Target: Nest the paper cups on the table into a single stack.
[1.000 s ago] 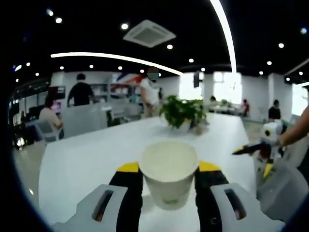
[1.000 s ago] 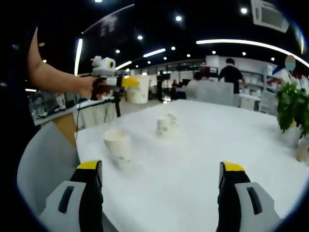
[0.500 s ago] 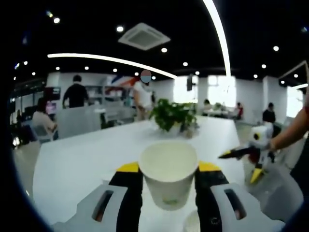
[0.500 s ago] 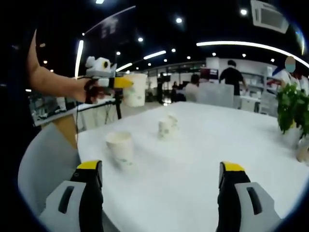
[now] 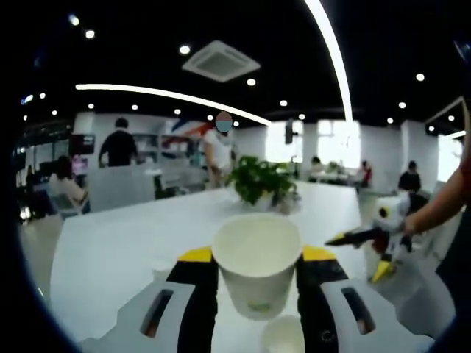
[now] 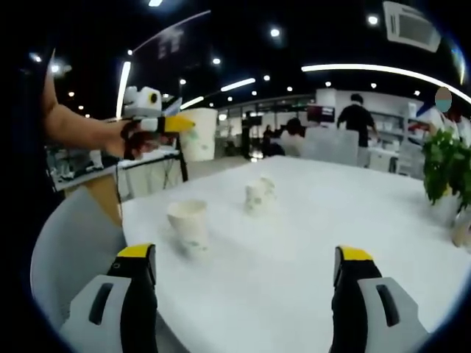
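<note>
- Paper cup (image 5: 257, 263), white and upright, sits clamped between the jaws of my left gripper (image 5: 257, 257), lifted above the white table (image 5: 125, 250); its mouth faces up and I see nothing inside it.
- Just under that held cup, in the left gripper view, the open rim of a second cup (image 5: 283, 336) shows on the table, and its inside looks empty too.
- In the right gripper view that second cup (image 6: 188, 226) stands upright near the table's edge, with my left gripper (image 6: 176, 123) holding its cup (image 6: 197, 134) in the air above and behind it.
- Farther along the table another cup or two (image 6: 258, 195) sit close together; they are too blurred to count.
- My right gripper (image 6: 243, 276) has its jaws spread wide with nothing between them, above bare tabletop.
- A potted plant (image 5: 260, 180) stands at the far part of the table.
</note>
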{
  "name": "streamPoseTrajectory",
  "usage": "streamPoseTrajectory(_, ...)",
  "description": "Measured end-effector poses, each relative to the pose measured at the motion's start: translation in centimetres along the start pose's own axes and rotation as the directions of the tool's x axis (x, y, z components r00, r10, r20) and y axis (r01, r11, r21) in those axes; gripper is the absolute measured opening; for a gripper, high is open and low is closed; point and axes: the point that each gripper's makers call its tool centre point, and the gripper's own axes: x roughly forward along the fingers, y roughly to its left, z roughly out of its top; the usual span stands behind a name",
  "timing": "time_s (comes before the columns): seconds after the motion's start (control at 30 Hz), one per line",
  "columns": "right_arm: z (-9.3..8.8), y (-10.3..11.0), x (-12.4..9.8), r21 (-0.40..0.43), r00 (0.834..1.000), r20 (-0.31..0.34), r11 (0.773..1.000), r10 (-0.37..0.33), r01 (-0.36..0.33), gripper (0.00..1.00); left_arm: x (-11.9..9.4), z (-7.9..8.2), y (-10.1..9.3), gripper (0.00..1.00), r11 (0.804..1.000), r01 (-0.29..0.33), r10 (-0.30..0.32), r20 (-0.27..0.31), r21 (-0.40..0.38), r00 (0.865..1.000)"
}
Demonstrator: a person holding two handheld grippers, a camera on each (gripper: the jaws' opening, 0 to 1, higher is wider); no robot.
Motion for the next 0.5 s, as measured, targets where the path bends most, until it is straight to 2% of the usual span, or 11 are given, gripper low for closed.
streamPoseTrajectory(0.3, 0.0, -0.1, 0.0, 0.003, 1.0, -0.002, 1.0, -0.003, 0.003, 0.99, -0.5, 0.5, -1.2, 0.41, 1.0, 0.008, -0.008, 0.017, -0.003, 1.0)
streamPoseTrajectory(0.5, 0.4, -0.1, 0.2, 0.002, 1.0, 0.004, 1.0, -0.003, 0.003, 0.99, -0.7, 0.3, -1.6, 0.41, 1.0, 0.01, -0.01, 0.016, -0.002, 1.0)
